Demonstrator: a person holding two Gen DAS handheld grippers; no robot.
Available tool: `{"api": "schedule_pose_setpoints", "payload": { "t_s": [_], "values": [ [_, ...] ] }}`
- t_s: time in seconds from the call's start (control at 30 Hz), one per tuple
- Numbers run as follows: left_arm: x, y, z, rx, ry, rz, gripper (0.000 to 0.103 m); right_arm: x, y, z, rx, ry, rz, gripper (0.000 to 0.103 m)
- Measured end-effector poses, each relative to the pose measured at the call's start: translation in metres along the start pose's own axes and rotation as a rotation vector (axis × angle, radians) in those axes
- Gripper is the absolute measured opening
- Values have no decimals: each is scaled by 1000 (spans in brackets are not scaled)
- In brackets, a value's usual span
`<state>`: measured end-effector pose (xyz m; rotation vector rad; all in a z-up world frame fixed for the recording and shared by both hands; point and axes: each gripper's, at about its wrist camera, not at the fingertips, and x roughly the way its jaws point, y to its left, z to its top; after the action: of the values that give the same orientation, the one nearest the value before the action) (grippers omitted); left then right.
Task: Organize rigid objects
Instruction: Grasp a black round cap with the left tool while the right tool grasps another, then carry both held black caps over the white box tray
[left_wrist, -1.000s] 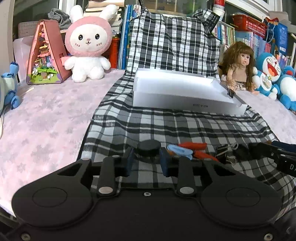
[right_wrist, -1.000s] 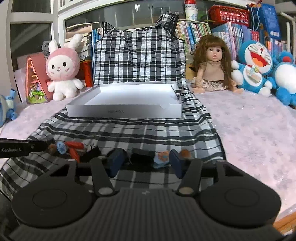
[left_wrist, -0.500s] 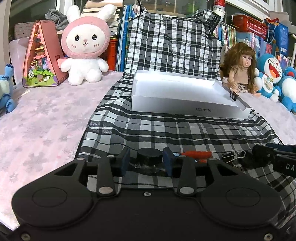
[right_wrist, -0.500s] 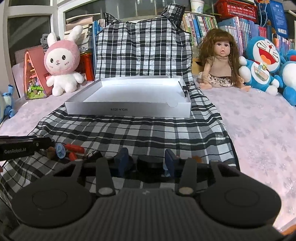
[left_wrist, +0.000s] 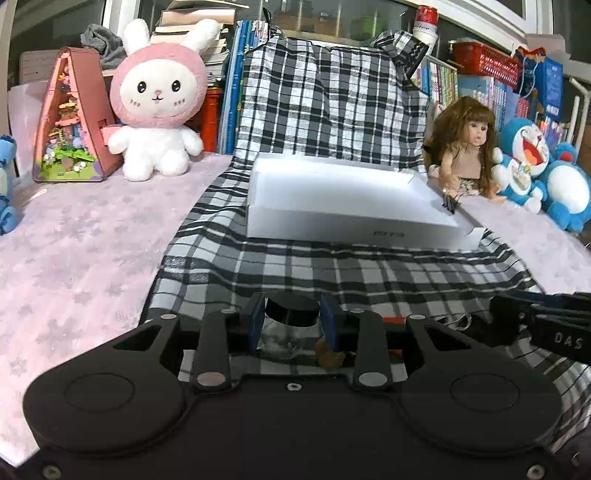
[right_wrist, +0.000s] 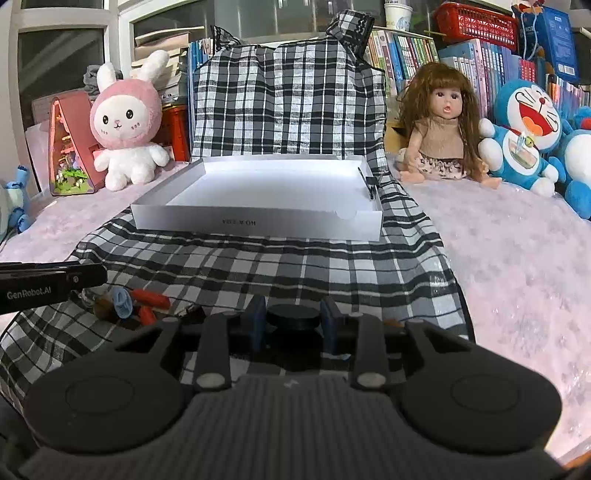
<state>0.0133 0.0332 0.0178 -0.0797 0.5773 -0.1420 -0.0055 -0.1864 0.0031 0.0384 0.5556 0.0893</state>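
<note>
Left claw (left_wrist: 291, 323) grips a black-capped clear jar (left_wrist: 291, 325); right claw (right_wrist: 293, 323), its jaws just closing, clamps a black-capped container (right_wrist: 293, 318) on checked cloth (right_wrist: 295, 266).

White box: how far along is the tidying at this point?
Done: little. The white box looks empty but for a black clip on its right rim. In hand: the left tongs have just been closing on a clear jar, the right tongs on a black-capped container. Left: boxing both, plus the red-handled pieces and blue piece on the plaid cloth.
</note>
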Motion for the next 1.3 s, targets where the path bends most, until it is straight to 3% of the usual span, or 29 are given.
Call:
{"api": "schedule_pose_setpoints", "payload": {
  "t_s": [0.23,0.43,0.6,0.87,1.1,1.3],
  "values": [
    [10,2,21,-34,29,-50,31,5,-9,15,58,20,51,37],
    [28,0,58,-79,70,-117,31,23,-26,54,128,54,123,37],
    [59,0,95,-105,108,-156,31,47,-35,94,114,73,132,37],
    [123,-13,145,-160,192,-212,31,112,-40,141,137,207,132,37],
    [171,-41,149,-127,201,-214,31,158,-33,145,118,267,114,37],
    [196,-46,141,-118,230,-171,31,178,-39,139,133,279,75,37]
  ]
}}
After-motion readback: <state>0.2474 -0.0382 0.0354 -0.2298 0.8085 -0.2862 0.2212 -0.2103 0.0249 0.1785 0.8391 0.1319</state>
